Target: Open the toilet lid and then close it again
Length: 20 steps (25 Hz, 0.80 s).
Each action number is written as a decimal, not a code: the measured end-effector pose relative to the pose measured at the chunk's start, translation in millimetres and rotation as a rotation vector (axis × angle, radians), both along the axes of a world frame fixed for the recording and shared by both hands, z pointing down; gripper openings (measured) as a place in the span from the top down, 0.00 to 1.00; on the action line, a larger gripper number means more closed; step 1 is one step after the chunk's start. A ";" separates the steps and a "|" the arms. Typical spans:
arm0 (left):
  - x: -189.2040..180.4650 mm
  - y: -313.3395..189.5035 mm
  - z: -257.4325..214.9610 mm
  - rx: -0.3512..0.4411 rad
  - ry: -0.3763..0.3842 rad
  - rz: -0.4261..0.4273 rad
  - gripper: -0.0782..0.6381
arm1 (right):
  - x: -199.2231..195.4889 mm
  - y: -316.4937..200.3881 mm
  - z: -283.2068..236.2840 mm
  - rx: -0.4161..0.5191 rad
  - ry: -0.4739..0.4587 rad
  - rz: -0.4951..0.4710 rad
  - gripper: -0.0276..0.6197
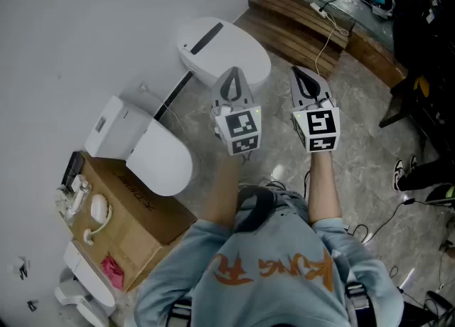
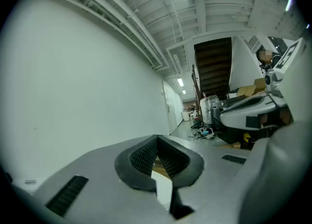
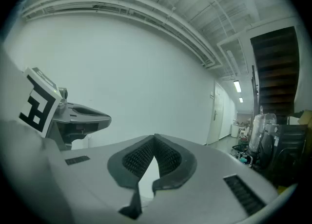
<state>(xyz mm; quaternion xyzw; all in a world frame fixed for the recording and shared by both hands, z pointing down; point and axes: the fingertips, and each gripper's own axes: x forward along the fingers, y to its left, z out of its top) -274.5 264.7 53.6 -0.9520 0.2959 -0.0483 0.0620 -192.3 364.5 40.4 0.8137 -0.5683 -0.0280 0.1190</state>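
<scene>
A white toilet (image 1: 226, 53) with its lid down and a dark strip on top stands by the wall at the top middle of the head view. A second white toilet (image 1: 158, 156), lid also down, stands to the left. My left gripper (image 1: 231, 75) is held level just in front of the first toilet, jaws shut and empty. Beside it, over the floor, my right gripper (image 1: 304, 74) is shut and empty too. The left gripper view shows the left gripper (image 2: 157, 138) with pads pressed together, facing the white wall. The right gripper view shows the right gripper (image 3: 155, 137) closed likewise.
A cardboard box (image 1: 139, 203) with small items on it sits at the lower left beside the second toilet. A wooden step platform (image 1: 307, 25) with a cable lies at the upper right. Dark equipment (image 1: 424, 77), cables and a shoe (image 1: 401, 171) crowd the right side.
</scene>
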 end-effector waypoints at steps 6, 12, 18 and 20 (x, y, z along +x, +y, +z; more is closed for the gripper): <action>-6.2 -10.7 4.7 -0.035 0.012 -0.028 0.85 | 18.0 0.3 0.3 0.051 -0.050 0.056 0.94; -24.8 -41.1 19.4 -0.107 0.017 -0.094 0.85 | 28.8 -7.1 3.9 0.065 -0.062 0.063 0.94; -15.1 -78.6 70.9 -0.223 0.005 -0.129 0.85 | 52.2 -19.6 29.4 -0.009 -0.038 0.060 0.94; 6.6 -80.1 86.1 -0.251 -0.006 -0.122 0.85 | 80.4 -11.8 36.5 -0.018 -0.047 0.097 0.94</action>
